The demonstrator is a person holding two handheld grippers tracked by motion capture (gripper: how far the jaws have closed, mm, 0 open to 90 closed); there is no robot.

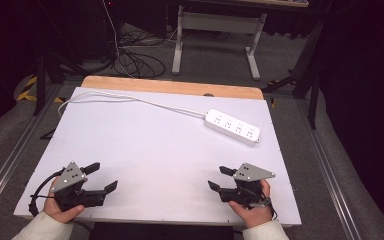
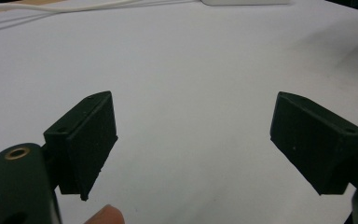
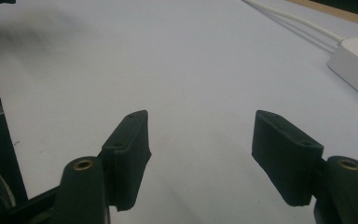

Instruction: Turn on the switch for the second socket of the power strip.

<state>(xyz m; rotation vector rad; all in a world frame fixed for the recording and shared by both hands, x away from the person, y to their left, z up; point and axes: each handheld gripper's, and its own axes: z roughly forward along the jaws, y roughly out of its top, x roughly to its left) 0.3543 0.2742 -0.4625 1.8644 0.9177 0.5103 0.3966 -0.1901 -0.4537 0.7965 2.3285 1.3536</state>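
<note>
White sheet (image 1: 155,150) covers wooden table (image 1: 170,86) (grey, perhaps carpeted, floor (image 1: 215,55) beyond).

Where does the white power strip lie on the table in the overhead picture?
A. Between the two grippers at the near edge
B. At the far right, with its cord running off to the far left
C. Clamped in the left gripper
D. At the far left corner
B: the power strip lies far right, its cord trailing to the far left, apart from both open grippers.
</note>
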